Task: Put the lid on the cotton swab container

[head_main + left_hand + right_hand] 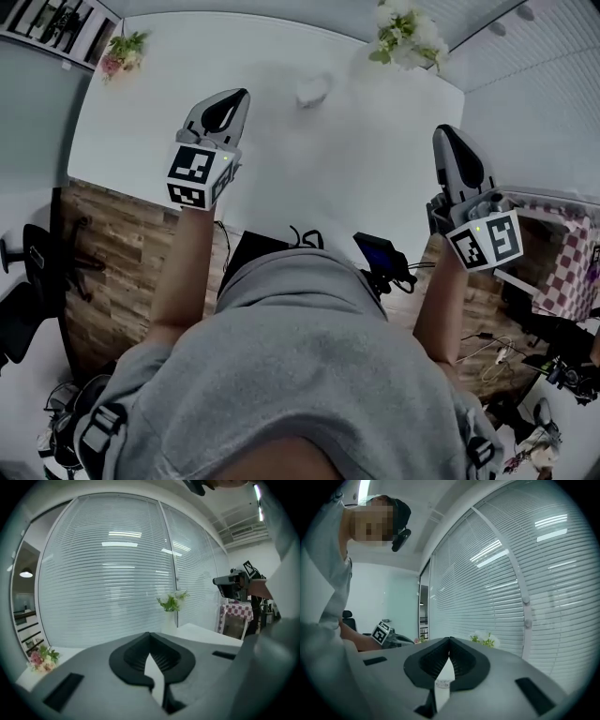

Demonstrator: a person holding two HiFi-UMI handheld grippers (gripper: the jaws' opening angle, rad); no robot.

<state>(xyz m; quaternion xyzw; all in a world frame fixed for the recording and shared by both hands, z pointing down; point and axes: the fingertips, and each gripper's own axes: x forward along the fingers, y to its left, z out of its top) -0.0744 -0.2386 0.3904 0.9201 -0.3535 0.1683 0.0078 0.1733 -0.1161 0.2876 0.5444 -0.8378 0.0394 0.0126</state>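
Both grippers hang above the white table (309, 178), well apart from each other. The left gripper (241, 95) and the right gripper (442, 132) each have their jaws pressed together, with nothing between them. The cotton swab container (312, 91) is only a small pale blur on the table's far part; I cannot tell whether its lid is on

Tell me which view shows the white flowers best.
The left gripper view: the white flowers stand whole in their vase on the table corner. The head view shows the flowers from above at the table's far edge, washed out. The right gripper view shows only a few blossoms, the rest hidden.
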